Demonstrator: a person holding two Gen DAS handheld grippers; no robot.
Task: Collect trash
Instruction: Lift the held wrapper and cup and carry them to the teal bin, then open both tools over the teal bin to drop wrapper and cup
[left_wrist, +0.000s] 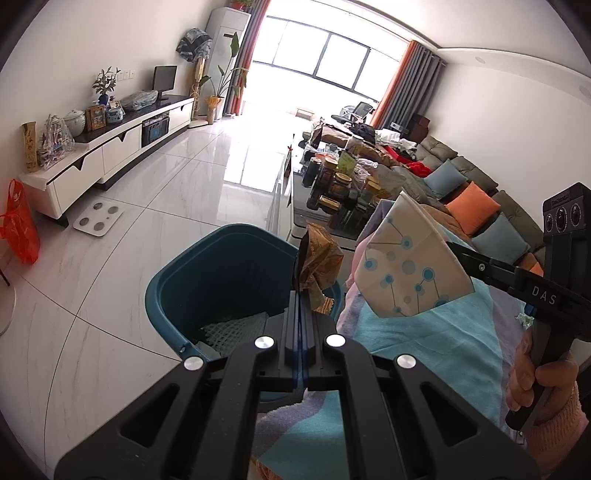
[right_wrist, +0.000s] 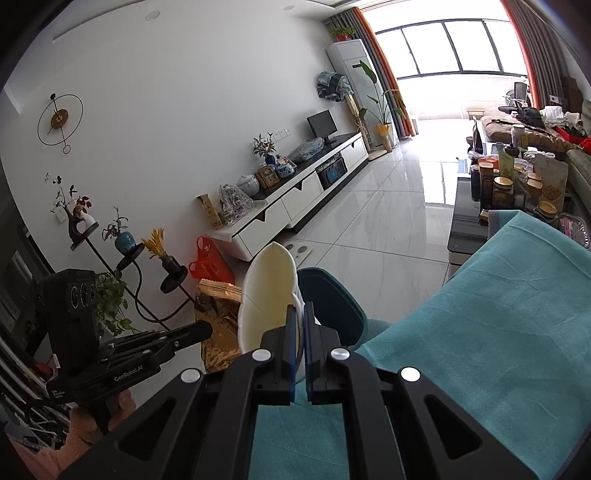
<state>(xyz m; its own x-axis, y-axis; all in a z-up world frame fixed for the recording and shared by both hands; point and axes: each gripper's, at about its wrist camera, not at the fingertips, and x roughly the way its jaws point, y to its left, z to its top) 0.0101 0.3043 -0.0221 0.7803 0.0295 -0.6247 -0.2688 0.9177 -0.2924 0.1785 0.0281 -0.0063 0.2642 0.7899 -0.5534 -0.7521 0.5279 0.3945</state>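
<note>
My left gripper (left_wrist: 302, 295) is shut on a crumpled gold-brown wrapper (left_wrist: 317, 258), held over the rim of a teal bin (left_wrist: 184, 288) on the floor. White mesh packing (left_wrist: 236, 326) lies inside the bin. My right gripper (right_wrist: 301, 314) is shut on a squashed cream paper cup (right_wrist: 266, 295) with blue dots. The cup also shows in the left wrist view (left_wrist: 406, 266), held just right of the bin, with the right gripper (left_wrist: 452, 247) behind it. In the right wrist view the left gripper (right_wrist: 207, 330) holds the wrapper (right_wrist: 218, 321) to the left of the bin (right_wrist: 332, 306).
A teal and lilac cloth (right_wrist: 498, 314) covers the surface under both grippers. A glass coffee table (right_wrist: 465, 229) crowded with jars stands beyond it. A white TV cabinet (right_wrist: 295, 199), an orange bag (right_wrist: 210, 264), a plant stand (right_wrist: 125, 258) and a floor scale (left_wrist: 98, 219) line the far side.
</note>
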